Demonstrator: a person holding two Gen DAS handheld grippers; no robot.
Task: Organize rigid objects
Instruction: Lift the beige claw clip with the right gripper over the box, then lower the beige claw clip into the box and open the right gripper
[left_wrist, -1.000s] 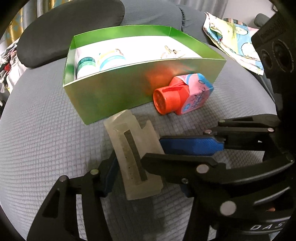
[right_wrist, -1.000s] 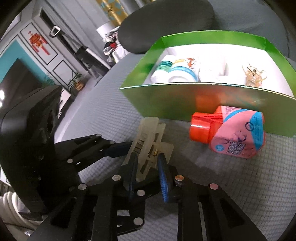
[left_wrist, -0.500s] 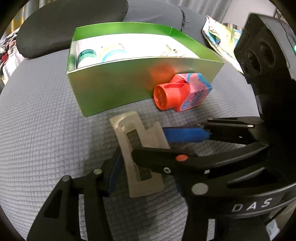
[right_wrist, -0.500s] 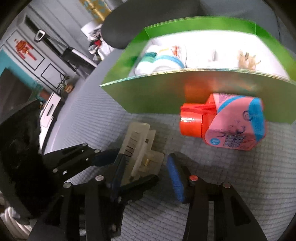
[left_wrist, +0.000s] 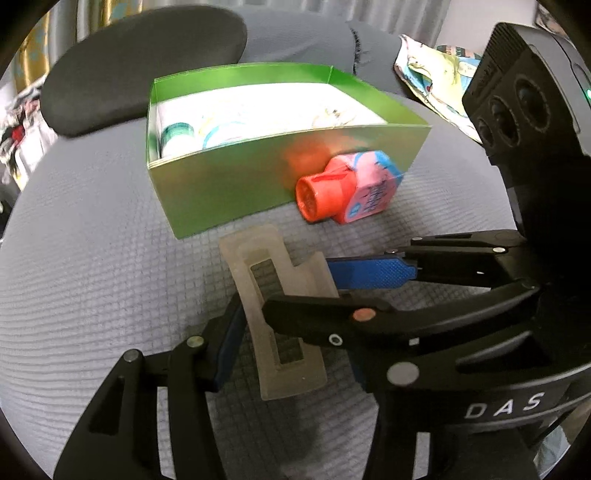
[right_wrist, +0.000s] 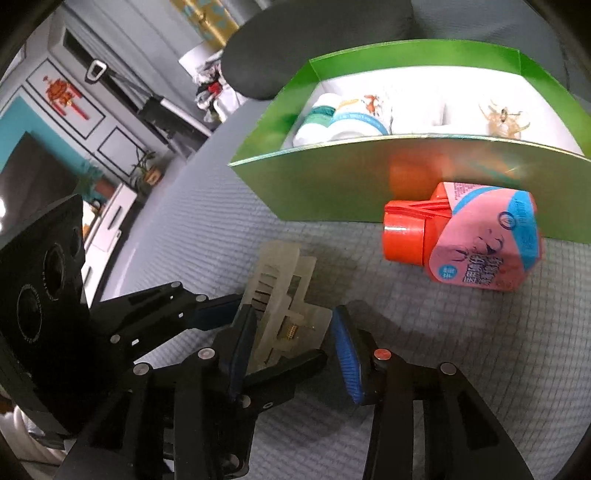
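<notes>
A translucent plastic clip (left_wrist: 273, 295) lies on the grey cushion, in front of a green box (left_wrist: 236, 192). It also shows in the right wrist view (right_wrist: 284, 299). My left gripper (left_wrist: 284, 332) is around the clip, its jaws on either side; I cannot tell if it grips. My right gripper (right_wrist: 291, 350) is open, its jaws apart at the clip's near end. It crosses the left wrist view (left_wrist: 369, 291). A pink bottle with an orange cap (left_wrist: 351, 192) lies against the box front, also in the right wrist view (right_wrist: 469, 240).
The green box (right_wrist: 369, 184) holds white jars (right_wrist: 340, 122) and a small amber clip (right_wrist: 502, 118). A dark cushion (left_wrist: 140, 66) lies behind the box. A patterned cloth (left_wrist: 436, 77) lies at the back right.
My right gripper was shut on the clip one second ago and has opened. The clip has tipped flatter on the cushion. The left gripper stays around it.
</notes>
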